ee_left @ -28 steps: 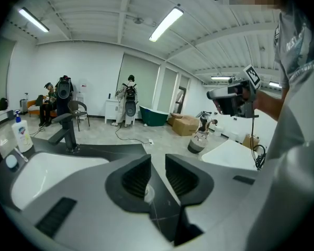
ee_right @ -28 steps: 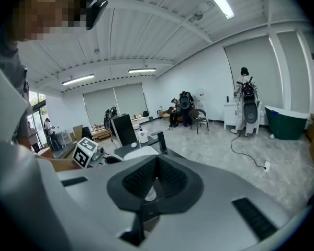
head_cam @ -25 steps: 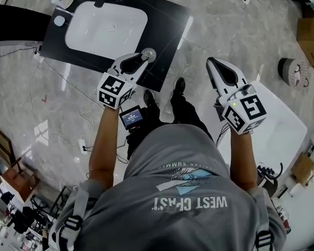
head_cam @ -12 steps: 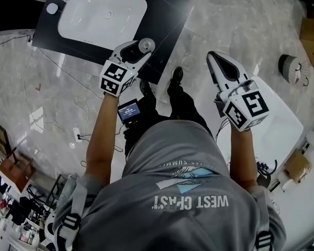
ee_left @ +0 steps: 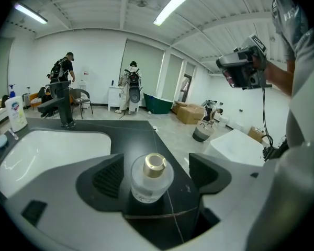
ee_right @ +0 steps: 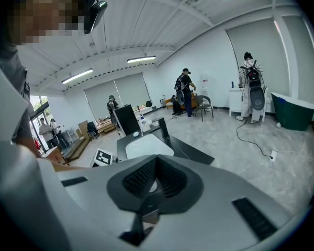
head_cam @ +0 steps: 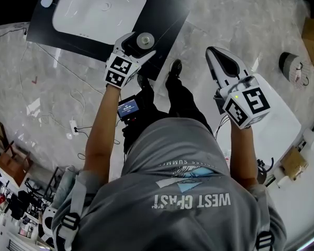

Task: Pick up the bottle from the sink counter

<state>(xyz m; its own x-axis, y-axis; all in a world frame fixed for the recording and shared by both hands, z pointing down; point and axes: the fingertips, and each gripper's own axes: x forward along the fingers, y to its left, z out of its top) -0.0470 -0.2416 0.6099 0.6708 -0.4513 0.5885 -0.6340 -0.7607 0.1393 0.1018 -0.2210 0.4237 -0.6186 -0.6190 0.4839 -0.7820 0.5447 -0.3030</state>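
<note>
At the near corner of the black bench [head_cam: 170,12], right of the white basin [head_cam: 97,7], stands the bottle [ee_left: 152,184]. The left tongs [head_cam: 142,43] sit around it: the jaws have just been opening and are now wide, a pad on either side, neither touching. The right tongs [ee_right: 156,184] hang out over the floor, pinched together and holding nothing.

Here's the danger, as I read it. The bottle is close to the bench edge, so one pad arriving before the other could shove it sideways or knock it over. Close too high and the tongs catch only the cap. Close too lightly and that rounded body may well slide out on the lift.

As for surfaces, the bottle is short and round, with a cloudy, frosted-looking body that could be glass or plastic. Its cap is a shiny gold cylinder. The pads are black and ribbed, which should help the grip. The bench is dark and smooth, crossed by thin pale lines, and the basin is glossy white with soft rounded corners.
</note>
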